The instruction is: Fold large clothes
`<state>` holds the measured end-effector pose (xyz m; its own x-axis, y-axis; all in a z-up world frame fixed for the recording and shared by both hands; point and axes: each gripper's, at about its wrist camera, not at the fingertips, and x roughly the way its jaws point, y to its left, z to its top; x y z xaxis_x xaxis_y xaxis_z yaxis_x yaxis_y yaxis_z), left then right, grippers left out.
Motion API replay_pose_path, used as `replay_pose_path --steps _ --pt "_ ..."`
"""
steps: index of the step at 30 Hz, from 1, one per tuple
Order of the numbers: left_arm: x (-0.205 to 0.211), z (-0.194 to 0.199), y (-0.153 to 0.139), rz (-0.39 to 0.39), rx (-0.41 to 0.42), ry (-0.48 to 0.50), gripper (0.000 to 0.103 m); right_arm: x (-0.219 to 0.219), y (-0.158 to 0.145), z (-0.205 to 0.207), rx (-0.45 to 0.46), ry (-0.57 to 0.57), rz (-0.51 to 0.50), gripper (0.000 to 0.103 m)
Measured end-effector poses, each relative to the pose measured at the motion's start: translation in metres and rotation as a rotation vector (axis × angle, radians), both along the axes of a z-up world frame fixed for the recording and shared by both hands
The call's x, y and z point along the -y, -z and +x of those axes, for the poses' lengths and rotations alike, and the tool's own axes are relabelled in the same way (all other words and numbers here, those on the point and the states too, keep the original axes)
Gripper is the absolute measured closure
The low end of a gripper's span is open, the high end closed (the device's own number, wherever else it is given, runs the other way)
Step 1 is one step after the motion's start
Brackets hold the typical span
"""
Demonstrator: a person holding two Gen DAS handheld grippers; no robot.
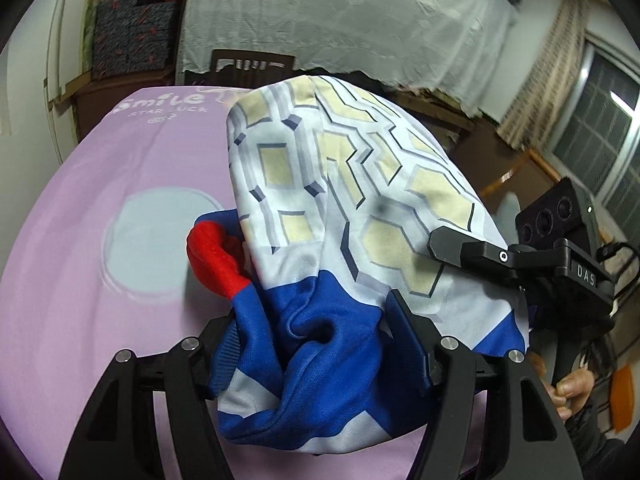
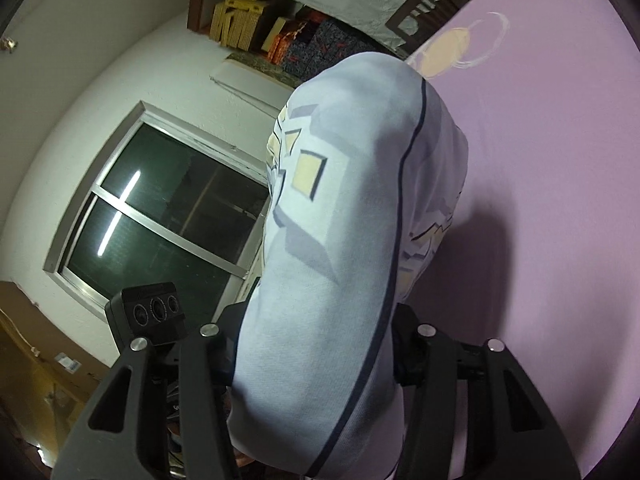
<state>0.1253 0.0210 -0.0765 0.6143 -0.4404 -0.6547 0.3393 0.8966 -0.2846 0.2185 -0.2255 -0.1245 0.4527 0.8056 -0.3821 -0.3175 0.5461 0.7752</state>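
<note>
A large garment [image 1: 352,208], pale blue-white with yellow hexagon print, a blue hem and a red cuff [image 1: 214,258], hangs bunched above a pink table cover [image 1: 80,240]. My left gripper [image 1: 320,344] is shut on its blue part. My right gripper [image 1: 444,246] shows from the side at the right, clamped on the pale cloth. In the right wrist view the same garment [image 2: 344,240] drapes over my right gripper [image 2: 316,360], whose fingers are shut on it. The left gripper's camera body [image 2: 150,312] shows at the lower left.
The pink cover [image 2: 552,200] carries a pale circle [image 1: 156,240] and white lettering. A dark chair back [image 1: 252,66] stands behind the table. White lace cloth [image 1: 340,20] hangs at the back. Patterned boxes [image 1: 132,36] and a window [image 2: 168,216] lie beyond.
</note>
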Motion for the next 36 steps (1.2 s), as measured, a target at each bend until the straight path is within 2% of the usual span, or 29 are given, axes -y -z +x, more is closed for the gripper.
replay_pose_path --steps 2,4,6,8,9,11,12,14,17,19,25,30,33,36 --pt "0.017 -0.004 0.016 0.041 -0.020 0.011 0.034 0.016 0.007 -0.020 0.002 0.018 -0.021 0.053" --pt "0.040 -0.001 0.043 0.129 -0.070 -0.008 0.034 0.030 0.016 -0.033 0.002 0.063 -0.084 0.053" --pt "0.053 0.001 0.061 0.185 -0.093 -0.026 0.029 0.041 0.031 -0.039 -0.026 0.129 -0.223 0.053" --pt "0.056 -0.005 0.062 0.212 -0.054 -0.045 0.026 0.043 0.049 -0.040 -0.078 0.165 -0.347 0.051" --pt "0.056 -0.006 0.061 0.216 -0.053 -0.041 0.026 0.046 0.051 -0.044 -0.067 0.181 -0.359 0.046" --pt "0.053 -0.005 0.062 0.207 -0.073 -0.044 0.025 0.041 0.043 -0.050 -0.025 0.206 -0.458 0.038" --pt "0.051 -0.006 0.061 0.204 -0.080 -0.048 0.026 0.037 0.038 -0.053 0.002 0.221 -0.519 0.031" --pt "0.045 -0.008 0.057 0.214 -0.072 -0.069 0.026 0.027 0.027 -0.063 0.070 0.245 -0.635 0.029" --pt "0.043 -0.025 0.048 0.252 -0.032 -0.096 0.026 0.020 0.008 -0.090 0.138 0.289 -0.715 0.024" --pt "0.043 -0.044 0.038 0.278 0.008 -0.115 0.026 0.020 -0.003 -0.107 0.165 0.301 -0.734 0.019" --pt "0.039 -0.087 0.001 0.290 0.129 -0.162 0.024 0.012 -0.039 -0.162 0.226 0.318 -0.731 0.014" --pt "0.034 -0.130 -0.031 0.296 0.239 -0.219 0.009 -0.006 -0.078 -0.196 0.291 0.337 -0.720 0.010" --pt "0.030 -0.154 -0.045 0.314 0.302 -0.264 0.004 -0.008 -0.098 -0.227 0.343 0.367 -0.717 0.006" --pt "0.027 -0.167 -0.053 0.309 0.331 -0.280 0.004 -0.011 -0.110 -0.249 0.387 0.397 -0.708 0.005"
